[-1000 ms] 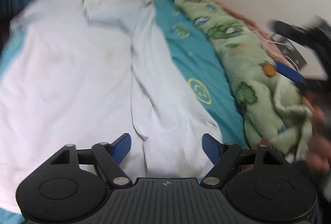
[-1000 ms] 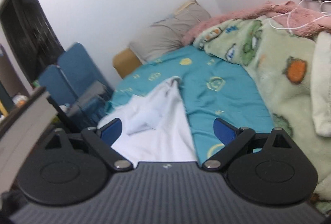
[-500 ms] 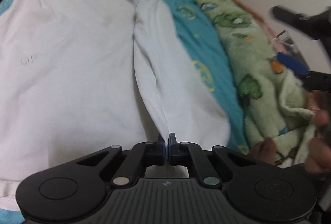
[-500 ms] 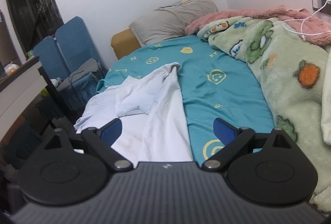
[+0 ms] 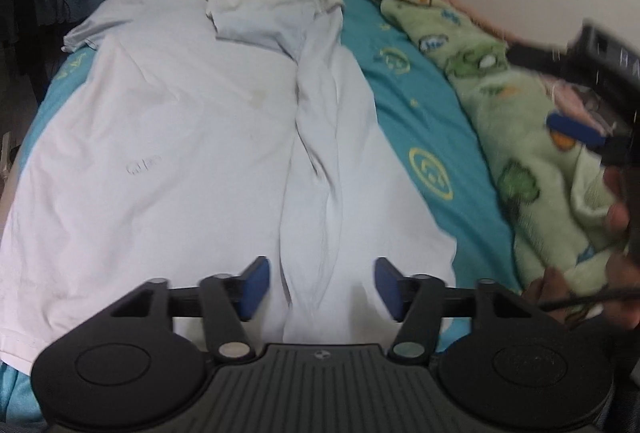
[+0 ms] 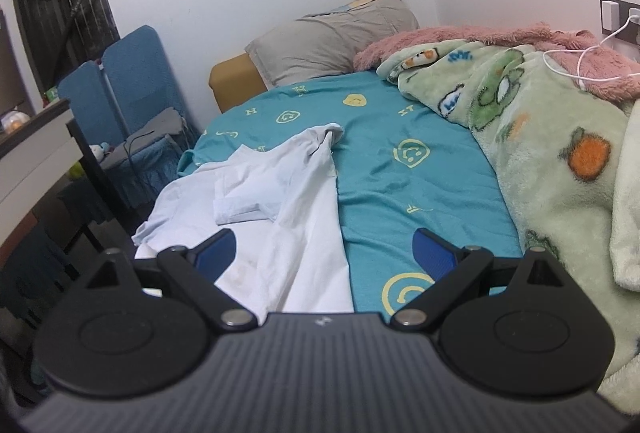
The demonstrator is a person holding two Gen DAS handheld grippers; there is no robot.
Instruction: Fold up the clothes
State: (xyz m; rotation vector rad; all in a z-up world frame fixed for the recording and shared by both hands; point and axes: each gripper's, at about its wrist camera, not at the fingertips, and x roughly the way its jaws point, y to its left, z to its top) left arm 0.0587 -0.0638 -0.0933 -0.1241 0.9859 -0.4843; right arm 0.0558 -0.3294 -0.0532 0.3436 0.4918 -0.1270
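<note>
A white T-shirt (image 5: 168,153) lies spread on a teal bedsheet (image 5: 424,121), its right side folded in along a lengthwise crease and one sleeve folded over near the collar. My left gripper (image 5: 320,287) is open just above the shirt's near hem, straddling the crease and holding nothing. My right gripper (image 6: 324,253) is open and empty, held above the bed's near right part, over the shirt's edge (image 6: 296,233) and the sheet (image 6: 400,173). It also shows blurred at the right of the left wrist view (image 5: 576,129).
A green fleece blanket (image 6: 560,161) and a pink one (image 6: 460,37) are piled along the right wall, with a white charger cable (image 6: 576,65). A grey pillow (image 6: 328,37) is at the head. Blue folding chairs (image 6: 120,81) and a desk (image 6: 36,149) stand left of the bed.
My left gripper was shut on the shirt's fold half a second ago; it has opened, let go and drawn back a little. My right gripper stayed open, its view shifting slightly.
</note>
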